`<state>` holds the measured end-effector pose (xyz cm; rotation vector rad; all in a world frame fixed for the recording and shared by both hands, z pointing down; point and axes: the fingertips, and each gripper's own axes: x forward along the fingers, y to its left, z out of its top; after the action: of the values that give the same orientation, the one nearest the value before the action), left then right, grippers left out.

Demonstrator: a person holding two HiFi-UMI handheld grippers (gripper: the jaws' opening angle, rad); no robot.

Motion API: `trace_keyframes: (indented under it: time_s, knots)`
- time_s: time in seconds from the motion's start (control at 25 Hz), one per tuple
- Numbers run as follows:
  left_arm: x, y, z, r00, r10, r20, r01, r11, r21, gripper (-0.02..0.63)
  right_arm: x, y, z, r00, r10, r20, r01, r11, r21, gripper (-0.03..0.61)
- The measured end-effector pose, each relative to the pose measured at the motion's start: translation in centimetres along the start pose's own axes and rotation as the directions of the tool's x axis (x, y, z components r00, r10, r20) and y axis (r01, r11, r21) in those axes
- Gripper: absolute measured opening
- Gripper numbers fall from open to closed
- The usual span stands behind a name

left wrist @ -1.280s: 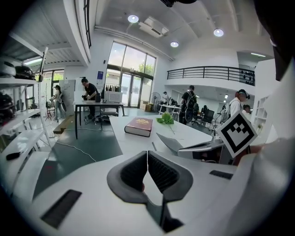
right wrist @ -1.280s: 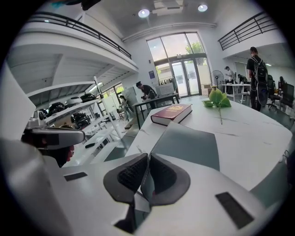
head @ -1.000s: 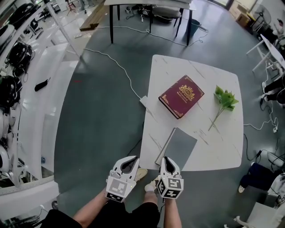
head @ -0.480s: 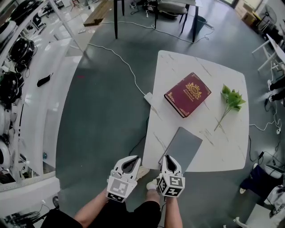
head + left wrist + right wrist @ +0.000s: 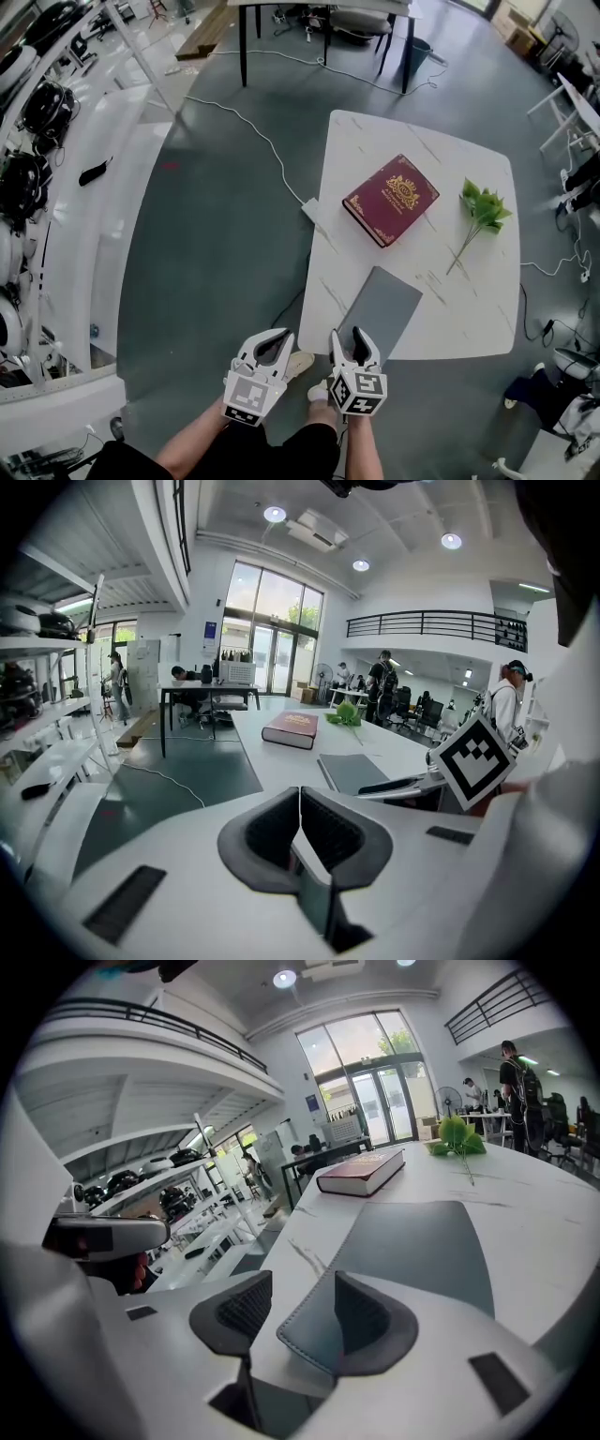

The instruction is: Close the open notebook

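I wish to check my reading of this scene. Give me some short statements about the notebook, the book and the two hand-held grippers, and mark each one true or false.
1. The grey notebook lies closed on the table. True.
2. The red book lies on top of the grey notebook. False: they lie apart on the table.
3. The left hand-held gripper has its jaws together, with nothing between them. True.
4. The right hand-held gripper is clamped on the green sprig. False: its jaws have just been opening and stand apart, with the notebook's near corner between them. The sprig lies farther off on the table.
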<state>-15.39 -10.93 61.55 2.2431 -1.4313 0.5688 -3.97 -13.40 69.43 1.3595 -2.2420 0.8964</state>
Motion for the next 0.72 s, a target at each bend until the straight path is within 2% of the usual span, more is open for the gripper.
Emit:
trace_keyframes:
  time_s: [0.24, 0.4, 0.72]
  knots:
    - [-1.0, -0.9, 1.5, 1.000, -0.006, 0.021, 0.005, 1.000, 0.018, 0.026, -1.7, 0.2, 0.8, 1.000, 0.005, 0.019, -0.005, 1.000, 0.009, 0.236]
    - [-2.1, -2.0, 3.2, 0.998, -0.013, 0.062, 0.011, 0.999, 0.035, 0.026, -3.7, 0.2, 2.0, 0.999, -0.005, 0.043, 0.004, 1.000, 0.010, 0.236]
    - [-4.8, -4.6, 9.1, 0.989, -0.049, 0.141, 0.036, 0.995, 0.094, 0.026, -9.5, -0.5, 7.9, 0.985, -0.053, 0.164, 0.057, 0.998, -0.023, 0.224]
